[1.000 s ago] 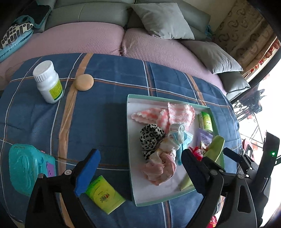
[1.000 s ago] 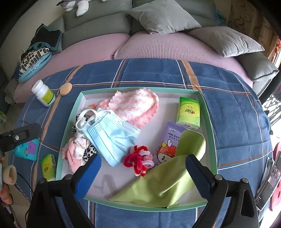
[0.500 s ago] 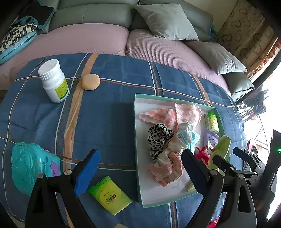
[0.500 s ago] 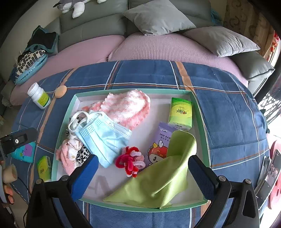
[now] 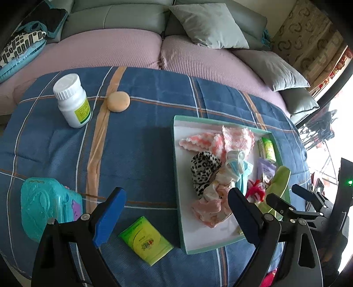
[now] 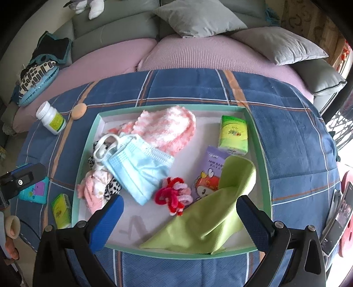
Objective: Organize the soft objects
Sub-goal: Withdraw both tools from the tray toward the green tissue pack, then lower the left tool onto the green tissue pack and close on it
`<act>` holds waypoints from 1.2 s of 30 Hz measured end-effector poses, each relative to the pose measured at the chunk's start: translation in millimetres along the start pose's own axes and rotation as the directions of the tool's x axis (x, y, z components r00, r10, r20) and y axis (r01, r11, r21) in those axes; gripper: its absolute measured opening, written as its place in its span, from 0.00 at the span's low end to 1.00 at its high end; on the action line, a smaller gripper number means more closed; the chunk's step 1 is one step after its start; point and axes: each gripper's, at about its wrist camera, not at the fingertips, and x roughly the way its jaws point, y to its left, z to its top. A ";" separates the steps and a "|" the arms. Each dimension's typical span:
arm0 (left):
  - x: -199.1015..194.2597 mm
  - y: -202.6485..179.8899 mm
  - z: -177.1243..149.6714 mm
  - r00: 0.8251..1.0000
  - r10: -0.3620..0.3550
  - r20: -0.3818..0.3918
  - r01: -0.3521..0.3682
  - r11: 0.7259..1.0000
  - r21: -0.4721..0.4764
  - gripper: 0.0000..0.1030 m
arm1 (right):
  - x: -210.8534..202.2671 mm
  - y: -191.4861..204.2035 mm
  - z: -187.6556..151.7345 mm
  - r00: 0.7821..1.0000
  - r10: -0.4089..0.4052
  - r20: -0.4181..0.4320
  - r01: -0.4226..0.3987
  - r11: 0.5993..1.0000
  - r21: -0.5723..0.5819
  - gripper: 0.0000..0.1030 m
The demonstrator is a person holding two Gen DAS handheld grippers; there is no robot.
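A green-rimmed white tray (image 6: 97, 123) (image 5: 176, 141) on the blue plaid cloth holds a pink fuzzy sock (image 6: 167, 128), a blue face mask (image 6: 139, 167), a red-pink scrunchie (image 6: 172, 196), a green cloth (image 6: 209, 220), a leopard scrunchie (image 5: 204, 167), a pink cloth (image 5: 209, 209), a green tissue pack (image 6: 232, 134) and a purple packet (image 6: 209, 170). A second green tissue pack (image 5: 145, 240) lies on the cloth left of the tray. My left gripper (image 5: 176, 216) is open above that pack and the tray's near left corner. My right gripper (image 6: 179, 220) is open and empty over the tray's near edge.
A white pill bottle (image 5: 72, 101), a round beige sponge (image 5: 118, 101) and a teal toy case (image 5: 46, 207) sit on the cloth left of the tray. A pink and grey sofa with grey cushions (image 6: 198, 15) lies behind. A phone (image 6: 337, 220) is at the right edge.
My left gripper has drifted left and back, so the tray sits further right in its view. My right gripper has pulled back slightly. Both stay open; no object moved.
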 end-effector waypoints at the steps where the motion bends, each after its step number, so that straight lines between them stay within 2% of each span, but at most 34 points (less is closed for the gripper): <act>1: 0.9 1.9 -1.1 1.000 0.004 -0.010 -0.004 1.000 -0.002 0.91 | -0.6 3.1 -0.4 1.000 0.001 -0.003 -0.001 1.000 -0.006 1.00; 16: 19.8 22.3 -24.2 0.993 0.047 -0.112 -0.049 0.999 -0.019 0.91 | 11.4 41.3 -8.4 0.998 0.037 -0.057 -0.043 0.995 -0.092 1.00; 26: 47.4 36.3 -47.3 0.976 0.067 -0.207 -0.085 0.993 -0.080 0.91 | 14.2 46.6 -9.6 0.997 0.043 -0.067 -0.050 0.993 -0.105 1.00; 31: 56.6 40.6 -51.1 0.973 0.077 -0.220 -0.100 0.991 -0.093 0.85 | 15.8 46.2 -9.8 0.997 0.042 -0.069 -0.049 0.993 -0.105 1.00; 36: 64.3 47.8 -56.0 0.968 0.081 -0.239 -0.110 0.988 -0.107 0.84 | 17.0 47.1 -10.4 0.996 0.045 -0.071 -0.052 0.993 -0.107 1.00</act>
